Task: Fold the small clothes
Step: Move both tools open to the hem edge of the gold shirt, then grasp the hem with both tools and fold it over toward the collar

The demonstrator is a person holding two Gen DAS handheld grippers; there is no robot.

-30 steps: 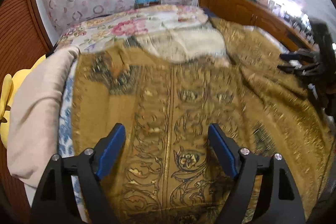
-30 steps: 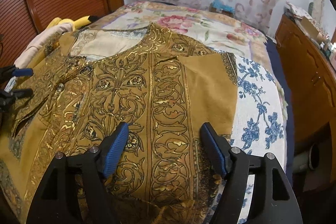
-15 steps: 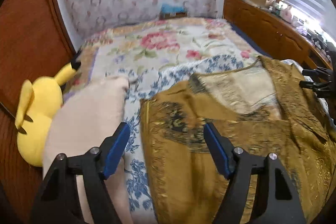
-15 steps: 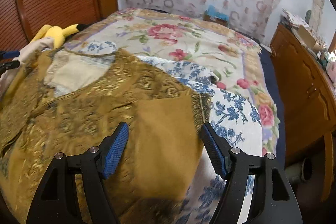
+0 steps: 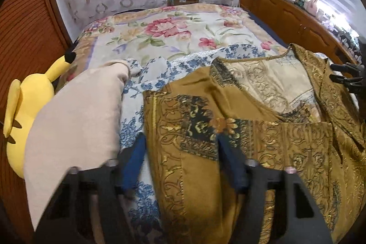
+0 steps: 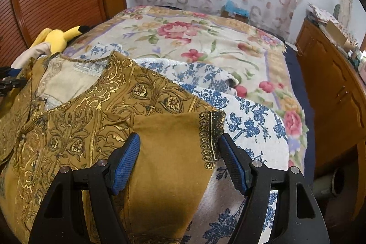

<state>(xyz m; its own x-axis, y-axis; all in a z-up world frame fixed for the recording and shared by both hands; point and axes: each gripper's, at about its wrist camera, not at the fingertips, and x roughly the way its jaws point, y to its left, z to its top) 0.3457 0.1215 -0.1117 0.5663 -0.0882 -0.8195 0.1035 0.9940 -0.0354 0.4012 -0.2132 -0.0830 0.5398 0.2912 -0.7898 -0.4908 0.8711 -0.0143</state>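
Note:
A mustard-gold top with gold and black ornament [image 5: 263, 136] [image 6: 75, 120] lies spread on the bed, neckline toward the far wall. My left gripper [image 5: 181, 152] is open, its blue pads on either side of the top's left sleeve. My right gripper [image 6: 179, 152] is open, its pads on either side of the plain right sleeve [image 6: 169, 152] with its patterned cuff. Neither holds cloth. Each gripper shows at the edge of the other's view: the right one [image 5: 345, 78], the left one [image 6: 10, 79].
A blue-and-white floral cloth [image 6: 249, 120] lies under the top on a floral bedspread [image 5: 164, 31]. A beige garment [image 5: 75, 116] and a yellow plush toy [image 5: 27, 104] lie at the left bed edge. A wooden cabinet [image 6: 331, 93] stands on the right.
Both grippers have moved outward from the middle of the top to its two sleeves, left one leftward, right one rightward. Both stayed open.

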